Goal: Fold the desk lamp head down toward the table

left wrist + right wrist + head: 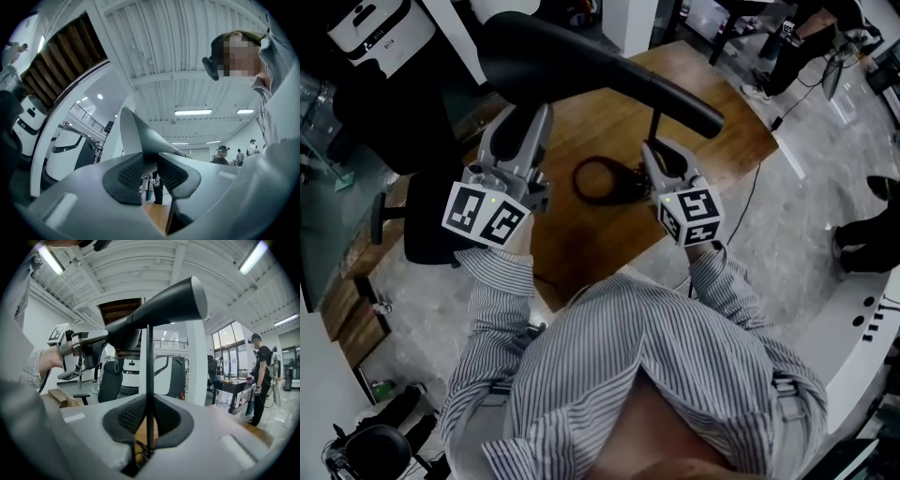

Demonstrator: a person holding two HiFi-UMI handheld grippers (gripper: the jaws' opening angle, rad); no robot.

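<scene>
Black lamp head (600,70): long bar, up on its stem, slanting across above the table; not folded down yet.
Wood table (712,150): carries the lamp; grey floor round it.
L gripper (523,117): I've got it reaching up to the head's left end; jaws partway closed w/ the head's edge between them, pads pressing on both sides; nothing else in the tongs.
R gripper (661,155): jaws almost together, clamped on the thin black stem (655,127) low down, just above the base; stem upright.
Base (598,181): dark ring lying flat on the wood, btwn the two grippers in the head view.
Chair (431,216): black, off the table's left edge, behind the L gripper.
</scene>
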